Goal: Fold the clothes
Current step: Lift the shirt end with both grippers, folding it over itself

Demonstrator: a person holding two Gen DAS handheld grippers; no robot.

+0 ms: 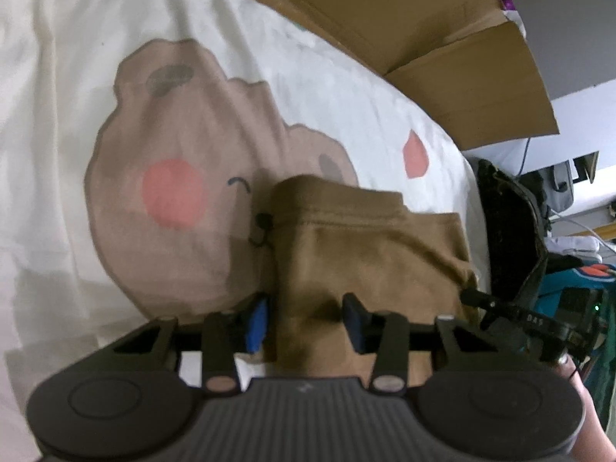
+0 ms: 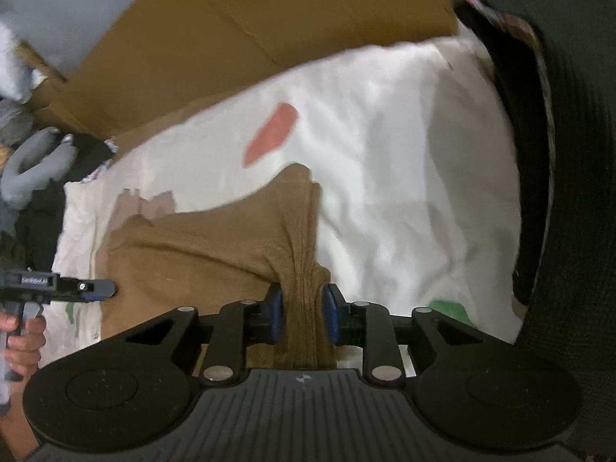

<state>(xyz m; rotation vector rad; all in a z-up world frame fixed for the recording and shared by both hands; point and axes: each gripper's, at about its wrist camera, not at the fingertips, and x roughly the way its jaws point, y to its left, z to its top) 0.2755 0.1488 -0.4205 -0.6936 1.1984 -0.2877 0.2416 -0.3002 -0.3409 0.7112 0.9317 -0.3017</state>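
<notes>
**Brown garment pinched mid-fold on the printed sheet**

Ribbed black housing fills the foreground of each wrist view. Just ahead of it, the right gripper [image 2: 302, 317] has its blue-padded jaws clamped on a bunched, rope-like ridge of the brown garment [image 2: 200, 238], a soft knit that gathers into vertical pleats at the pinch. In the left view, the left gripper [image 1: 306, 317] stands with jaws apart, the same cloth lying between them without being squeezed. Beyond its fingers the garment looks doubled over, with a stitched hem and a dark drawcord at its left edge. My judgement: some folding shows, yet the bundle is uneven, so flattening remains. Farther out lie the white sheet [image 1: 57, 123] with a cartoon print, then stiff cardboard [image 1: 404, 11].
</notes>
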